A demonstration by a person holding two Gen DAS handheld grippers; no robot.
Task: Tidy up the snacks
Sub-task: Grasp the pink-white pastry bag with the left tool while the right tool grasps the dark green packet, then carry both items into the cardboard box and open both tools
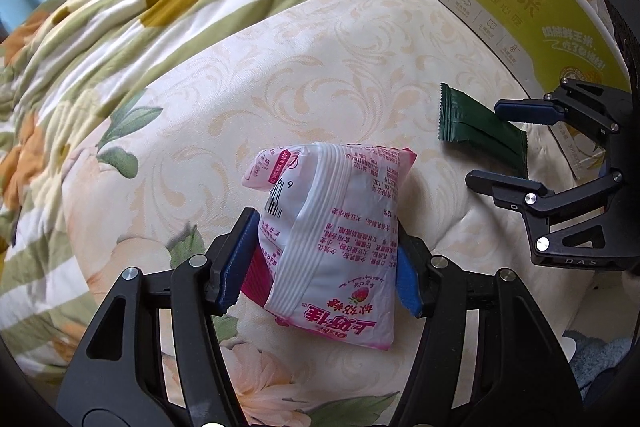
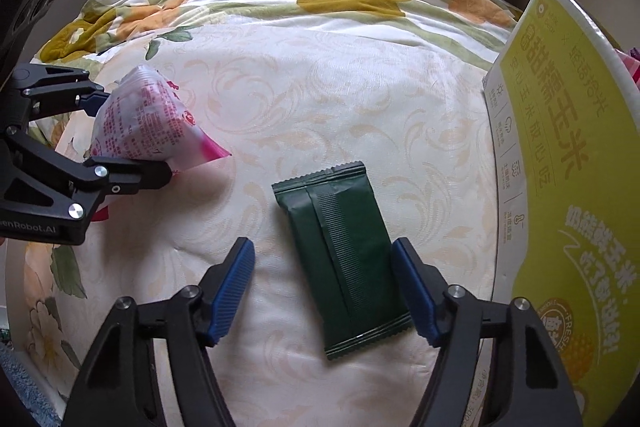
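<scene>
On the cream damask bed [image 2: 320,87], the left hand-held gripper [image 1: 320,263] pinches a crinkly pink-and-white candy bag [image 1: 332,227]; the right hand-held gripper [image 2: 324,291] straddles a flat dark-green wrapper [image 2: 340,255], jaws loose.

The left hand-held gripper [image 1: 320,261] is pointed steeply downward with its blue pads [image 1: 236,263] pressed against something held between them, while the right hand-held gripper [image 2: 324,291] is likewise angled steeply down, its jaws set apart and nothing gripped by its pads [image 2: 234,291].
</scene>
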